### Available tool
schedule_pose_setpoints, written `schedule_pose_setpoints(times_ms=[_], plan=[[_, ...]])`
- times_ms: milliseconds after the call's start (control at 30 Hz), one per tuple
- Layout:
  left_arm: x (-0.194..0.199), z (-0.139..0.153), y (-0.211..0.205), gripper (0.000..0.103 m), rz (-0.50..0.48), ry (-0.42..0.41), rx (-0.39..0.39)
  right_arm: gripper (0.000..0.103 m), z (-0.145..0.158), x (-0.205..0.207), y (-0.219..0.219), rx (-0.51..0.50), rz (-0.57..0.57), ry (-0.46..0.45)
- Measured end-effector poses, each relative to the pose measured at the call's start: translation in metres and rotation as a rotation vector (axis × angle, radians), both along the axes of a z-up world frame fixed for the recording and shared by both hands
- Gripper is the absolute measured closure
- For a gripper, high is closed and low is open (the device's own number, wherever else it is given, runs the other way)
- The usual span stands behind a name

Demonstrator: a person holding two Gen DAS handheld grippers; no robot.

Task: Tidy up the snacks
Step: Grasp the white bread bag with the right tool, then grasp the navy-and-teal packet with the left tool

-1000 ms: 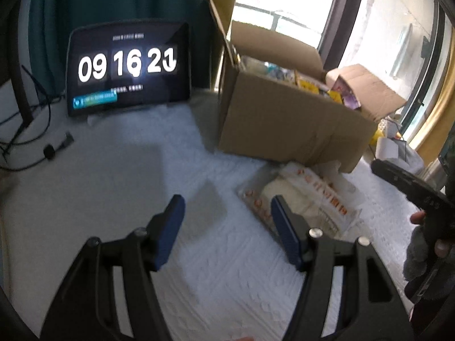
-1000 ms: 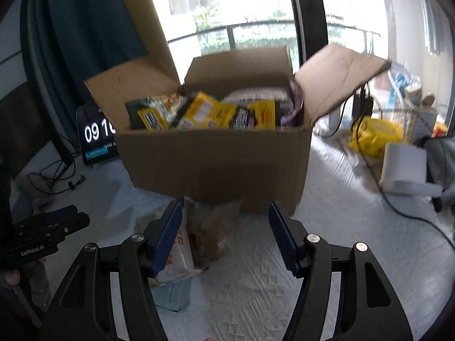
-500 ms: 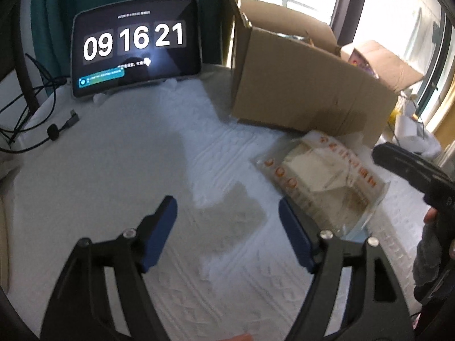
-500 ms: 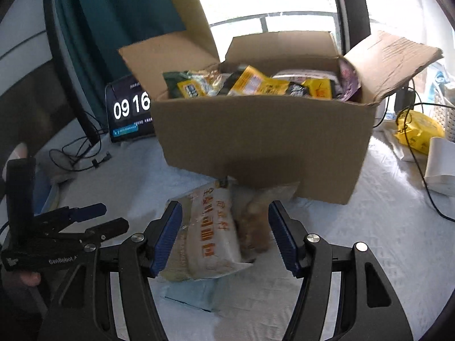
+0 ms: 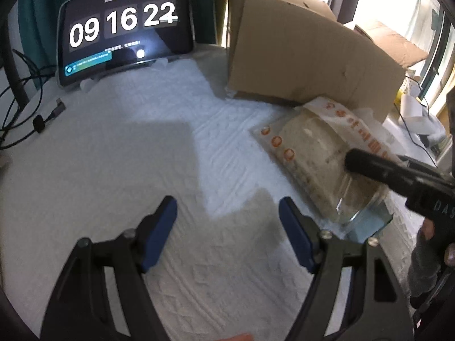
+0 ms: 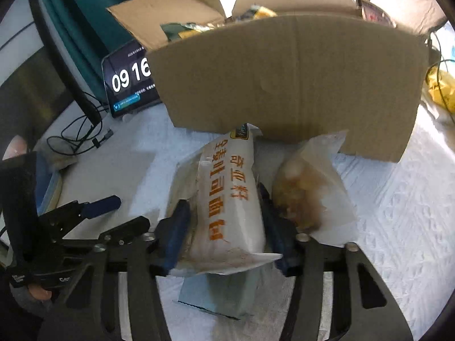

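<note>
Right gripper closing on a white snack bag in front of the cardboard box; left gripper spread over bare bench.

From the left: a tablet clock (image 5: 125, 32) stands at the back of the white-covered bench (image 5: 113, 156). The left gripper (image 5: 227, 221) hovers over bare cloth, its fingers apart with nothing between them. Further right, the white snack bag (image 6: 227, 199) with orange lettering lies in front of the open cardboard box (image 6: 290, 85); the right gripper (image 6: 224, 227) has its fingers either side of the bag and closing, pads against its sides. Just right of it rests a clear bag (image 6: 312, 187) of brownish snacks, touching the box.
</note>
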State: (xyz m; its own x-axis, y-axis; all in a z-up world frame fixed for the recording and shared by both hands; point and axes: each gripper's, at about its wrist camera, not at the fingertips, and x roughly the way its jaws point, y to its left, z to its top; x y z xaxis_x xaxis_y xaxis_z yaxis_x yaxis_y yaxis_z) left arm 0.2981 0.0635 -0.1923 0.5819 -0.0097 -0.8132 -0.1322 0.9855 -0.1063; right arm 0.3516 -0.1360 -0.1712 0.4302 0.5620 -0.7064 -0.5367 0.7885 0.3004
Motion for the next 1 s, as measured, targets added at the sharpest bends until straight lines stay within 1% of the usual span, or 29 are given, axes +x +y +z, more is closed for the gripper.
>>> schedule_pose_setpoints(times_ms=[33, 67, 133, 233, 333, 500, 667, 833, 900, 967, 1000], plan=[[0.0, 0.001, 0.001, 0.028, 0.002, 0.002, -0.006, 0.062, 0.004, -0.001, -0.002, 0.001, -0.005, -0.01], [0.001, 0.001, 0.001, 0.028, 0.005, 0.003, -0.008, 0.065, 0.009, -0.004, -0.003, -0.005, -0.014, -0.036], [0.001, 0.003, 0.001, 0.028, 0.009, 0.003, -0.012, 0.069, 0.02, -0.009, -0.006, -0.03, -0.021, -0.088], [0.001, 0.008, -0.006, 0.028, -0.001, -0.001, -0.02, 0.071, 0.038, -0.018, -0.012, -0.031, -0.027, -0.148], [0.001, 0.017, -0.016, 0.028, -0.028, -0.018, -0.024, 0.071, 0.055, -0.025, -0.028, -0.005, -0.051, -0.197], [0.006, 0.03, -0.039, 0.028, -0.066, -0.034, -0.027, 0.072, 0.079, -0.03, -0.061, 0.043, -0.099, -0.245], [0.011, 0.033, -0.071, 0.028, -0.116, -0.029, 0.0, 0.072, 0.085, -0.035, -0.096, 0.07, -0.132, -0.262], [0.02, 0.024, -0.105, 0.028, -0.173, 0.011, 0.025, 0.072, 0.079, -0.03, -0.129, 0.1, -0.183, -0.249], [0.024, 0.019, -0.116, 0.028, -0.183, 0.023, 0.041, 0.072, 0.076, -0.027, -0.144, 0.115, -0.204, -0.238], [0.03, 0.014, -0.123, 0.028, -0.173, 0.03, 0.075, 0.073, 0.074, -0.025, -0.154, 0.125, -0.214, -0.234], [0.033, 0.012, -0.125, 0.028, -0.173, 0.033, 0.079, 0.073, 0.073, -0.025, -0.158, 0.13, -0.217, -0.231]])
